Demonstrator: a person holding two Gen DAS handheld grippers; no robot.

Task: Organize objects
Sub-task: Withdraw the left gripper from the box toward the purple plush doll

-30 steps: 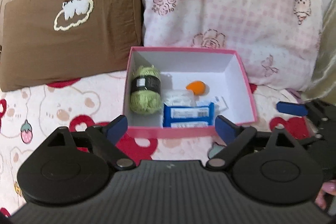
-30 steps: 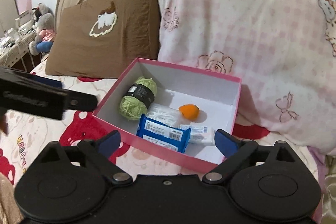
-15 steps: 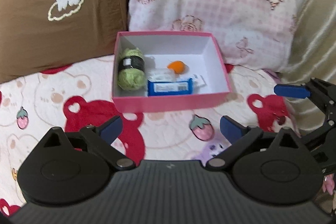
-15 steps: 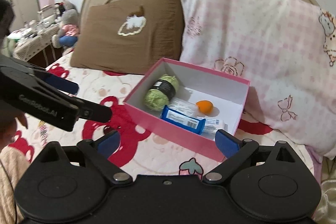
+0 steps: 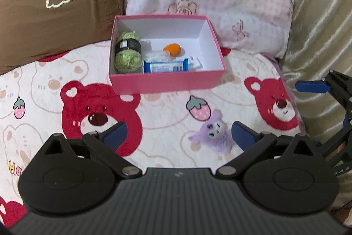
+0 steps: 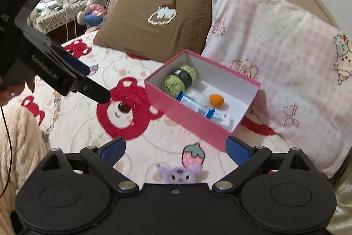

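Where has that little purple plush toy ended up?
The purple plush toy lies on the bedspread, outside and in front of the pink box, beside a printed strawberry.

Left wrist view: looks forward and steeply down over the bear-print bed cover (image 5: 167, 111), squarely at the near long side of the open pink cardboard box (image 5: 165, 80) by the pillows, middling near.

Right wrist view: looks from further right, angled leftward, meeting the box (image 6: 187, 116) corner-on.

Shared: box, both pillows, small purple plush toy (image 5: 214, 136) (image 6: 179, 175).
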